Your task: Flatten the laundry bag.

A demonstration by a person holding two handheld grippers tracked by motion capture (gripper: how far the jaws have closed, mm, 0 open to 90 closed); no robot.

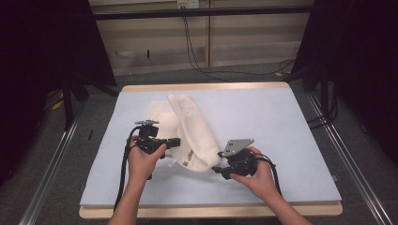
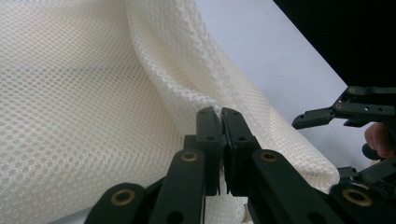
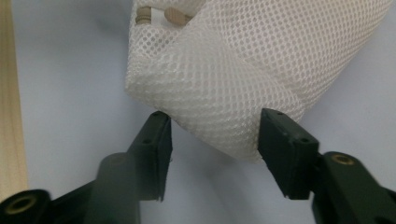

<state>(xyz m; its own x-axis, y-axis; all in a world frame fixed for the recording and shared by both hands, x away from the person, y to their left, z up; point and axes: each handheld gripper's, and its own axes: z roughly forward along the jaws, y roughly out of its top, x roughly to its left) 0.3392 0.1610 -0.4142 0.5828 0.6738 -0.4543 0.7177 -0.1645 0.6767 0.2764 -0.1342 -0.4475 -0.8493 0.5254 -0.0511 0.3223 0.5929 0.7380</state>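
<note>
- The white mesh bag lies on the pale blue table mat, left of the middle and toward the near edge.
- The left gripper is pressed together on a fold of the mesh; in the left gripper view the two pads meet with a sliver of netting pinched between them.
- The right gripper sits at the bag's near end. In the right gripper view its jaws stand half spread on either side of the folded corner, apart from the cloth or at most grazing it; I judge they do not yet press on it.
- Step in hand, as I read it: one side is pinned and the second grip on the near end is being taken, probably to lift, spread or fold the bag.
- The next move calls for bringing the right jaws together on the corner without pushing it away, while the left pinch holds steady.
- The long axis of the bag runs from far-left to near-right; its near end, which carries small beige fittings, points at the right gripper.
- A second layer of the mesh spreads to the left beneath the upper fold.
</note>
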